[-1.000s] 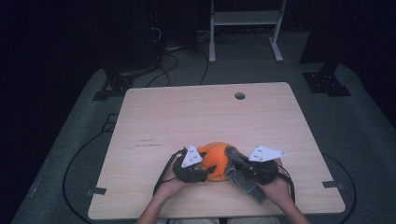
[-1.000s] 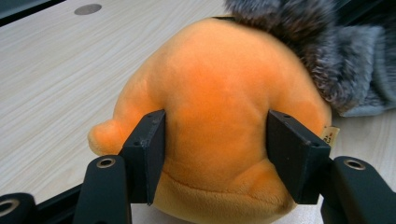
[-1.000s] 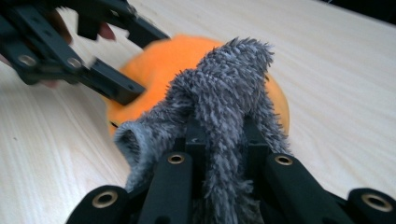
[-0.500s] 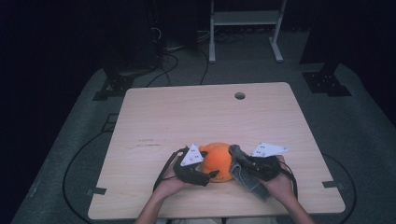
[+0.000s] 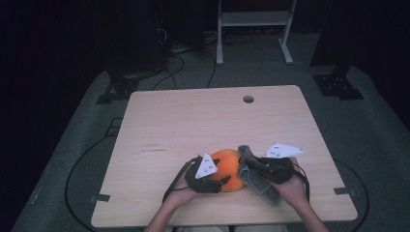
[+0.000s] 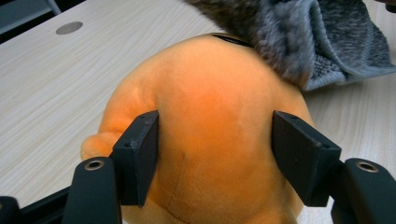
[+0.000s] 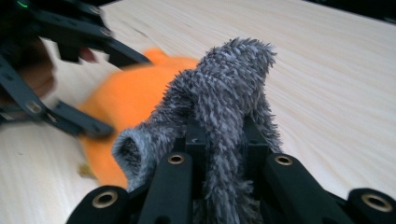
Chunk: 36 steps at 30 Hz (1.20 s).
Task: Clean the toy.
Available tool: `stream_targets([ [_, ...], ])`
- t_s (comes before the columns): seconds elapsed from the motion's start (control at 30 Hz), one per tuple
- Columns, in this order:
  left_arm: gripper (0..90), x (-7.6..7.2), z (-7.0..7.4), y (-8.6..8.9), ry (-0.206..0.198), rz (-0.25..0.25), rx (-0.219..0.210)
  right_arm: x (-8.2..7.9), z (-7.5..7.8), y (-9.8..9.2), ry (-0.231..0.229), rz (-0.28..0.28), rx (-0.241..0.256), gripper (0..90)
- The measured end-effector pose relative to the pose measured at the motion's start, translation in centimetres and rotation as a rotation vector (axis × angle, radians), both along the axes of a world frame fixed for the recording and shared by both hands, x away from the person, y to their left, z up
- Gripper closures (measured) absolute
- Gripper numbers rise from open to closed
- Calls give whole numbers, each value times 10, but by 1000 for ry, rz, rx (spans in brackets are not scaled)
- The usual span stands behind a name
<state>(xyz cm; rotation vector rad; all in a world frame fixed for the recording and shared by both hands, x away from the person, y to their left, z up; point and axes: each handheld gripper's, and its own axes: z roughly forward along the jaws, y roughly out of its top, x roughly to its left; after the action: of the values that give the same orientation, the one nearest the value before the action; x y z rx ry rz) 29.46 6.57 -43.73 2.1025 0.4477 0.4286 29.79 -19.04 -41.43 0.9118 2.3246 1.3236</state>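
Observation:
An orange plush toy [image 5: 231, 168] lies on the wooden table [image 5: 193, 121] near its front edge. My left gripper [image 5: 221, 171] comes in from the left, and its two black jaws press on both flanks of the plush toy [image 6: 210, 116]. A grey fuzzy sock [image 5: 257, 180] is pinched between the jaws of my right gripper [image 5: 247, 163], just right of the plush. The sock [image 7: 224, 93] stands up out of the shut right gripper [image 7: 223, 140], and its free end [image 6: 308, 37] touches the plush's top. The left gripper [image 7: 70, 70] shows blurred beyond it.
A round cable hole [image 5: 248, 99] sits near the table's far edge. The person's hands hold both grippers at the front edge. A white frame [image 5: 251, 29] and black cables [image 5: 169, 72] lie on the floor behind the table.
The right gripper has lifted the grey sock and brought it left against the plush's top. The left gripper stays clamped on the plush, barely shifted.

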Motion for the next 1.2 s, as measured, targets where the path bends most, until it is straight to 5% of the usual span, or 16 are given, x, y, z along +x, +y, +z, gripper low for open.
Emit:
stream_targets([
  [0.1,217,3,12,7,23,-42,-31,-1,-9,5,12,30,-16,775],
  [0.2,144,6,20,10,17,0,-82,-9,-12,1,4,62,-37,775],
  [0.27,117,8,14,5,25,37,-31,-19,-13,1,-21,100,-70,773],
  [0.4,190,5,9,2,11,20,4,-20,-13,1,-25,104,-89,772],
  [0.47,240,4,8,0,8,15,14,-14,-16,-9,16,84,-67,773],
  [0.6,268,1,4,-1,-14,11,36,-5,-22,-25,66,3,-100,774],
  [0.73,283,-1,3,-1,-30,-8,44,-10,-6,-20,26,38,-10,773],
  [0.83,286,-1,2,-1,-33,-9,53,-10,-1,-4,3,75,-11,773],
  [0.93,289,0,2,1,-22,-6,41,-4,-7,-4,29,75,-2,773],
  [1.1,288,-1,3,-1,-15,-7,37,9,-22,-28,121,-23,8,773],
  [1.2,283,0,4,2,1,-16,29,4,-15,-28,95,-11,34,773],
])
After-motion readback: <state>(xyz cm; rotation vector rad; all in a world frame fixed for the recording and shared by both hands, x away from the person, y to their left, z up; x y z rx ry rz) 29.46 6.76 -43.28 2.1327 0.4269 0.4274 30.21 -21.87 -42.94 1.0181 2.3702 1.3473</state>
